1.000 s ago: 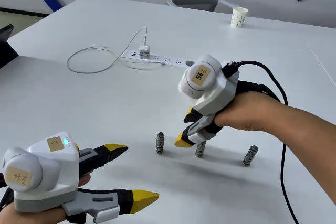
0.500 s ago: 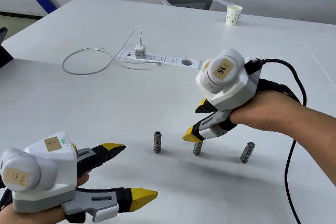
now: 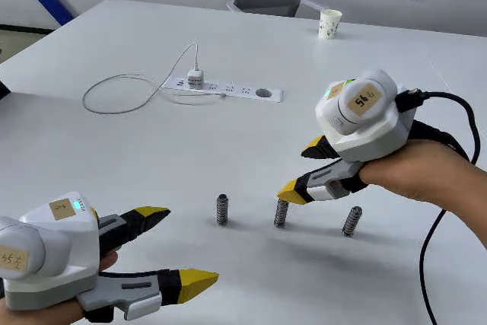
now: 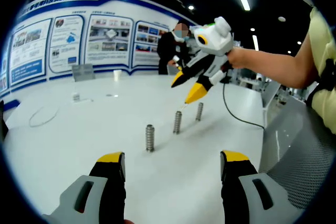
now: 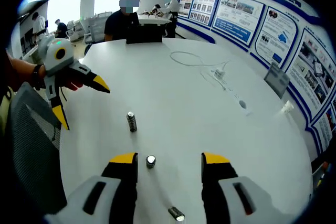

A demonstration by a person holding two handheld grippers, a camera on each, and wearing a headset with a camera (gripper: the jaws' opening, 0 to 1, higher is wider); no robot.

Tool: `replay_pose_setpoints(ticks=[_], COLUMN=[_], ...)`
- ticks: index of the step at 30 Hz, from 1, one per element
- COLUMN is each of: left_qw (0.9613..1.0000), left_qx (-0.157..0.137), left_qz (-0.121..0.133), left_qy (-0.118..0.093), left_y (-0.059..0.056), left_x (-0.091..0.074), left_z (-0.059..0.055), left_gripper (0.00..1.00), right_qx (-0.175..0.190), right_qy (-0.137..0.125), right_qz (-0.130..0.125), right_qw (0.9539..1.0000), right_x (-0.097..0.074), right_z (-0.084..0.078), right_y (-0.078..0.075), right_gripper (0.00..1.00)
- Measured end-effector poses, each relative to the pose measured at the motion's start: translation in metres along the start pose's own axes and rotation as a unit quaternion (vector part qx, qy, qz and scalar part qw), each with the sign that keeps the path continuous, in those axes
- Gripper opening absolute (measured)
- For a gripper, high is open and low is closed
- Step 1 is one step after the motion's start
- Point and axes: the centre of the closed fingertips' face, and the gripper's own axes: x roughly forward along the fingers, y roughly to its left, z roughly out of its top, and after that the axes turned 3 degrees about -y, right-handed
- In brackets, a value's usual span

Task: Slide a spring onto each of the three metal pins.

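One broad white table (image 3: 114, 157) carries everything, and the work sits at 6 o'clock of its middle in the head view. The right gripper (image 3: 300, 170), held at 3 o'clock, has its jaws spread with nothing between them. A second ago its lower tip was down against the middle spring (image 3: 281, 213); it has since lifted clear and drawn back toward 2 o'clock, so that tip now hangs just above the coil without touching it. The left gripper (image 3: 179, 246) waits at 7 o'clock, jaws wide apart and empty, much as it was. A power strip (image 3: 221, 90) with its looped cable lies at 11 o'clock from the springs, and a paper cup (image 3: 329, 24) stands far off at 1 o'clock. Smallest are the three springs, standing in a row: the left spring (image 3: 221, 208), the middle one, and the right spring (image 3: 351, 221), which leans a little toward 1 o'clock. The right gripper view shows the middle spring end-on, just beside one jaw tip, with the bright top of a pin (image 5: 151, 160) at its centre. The retreat reads as a release, since the coil stayed upright once let go. Each pin now seems to wear a spring, and little looks left except checking that the leaning one is seated
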Motion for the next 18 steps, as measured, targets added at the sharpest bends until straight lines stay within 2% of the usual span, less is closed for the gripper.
replay_pose_setpoints(ticks=[18], left_qw=[1.0000], left_qx=[0.003], left_qz=[-0.002], left_qy=[-0.002], left_y=[0.001], left_x=[0.005], left_z=[0.003], left_gripper=[0.77], right_qx=[0.058], right_qy=[-0.041], right_qz=[-0.056], right_qw=[0.9959], right_x=[-0.046], right_z=[-0.038], right_y=[-0.015], right_gripper=[0.55])
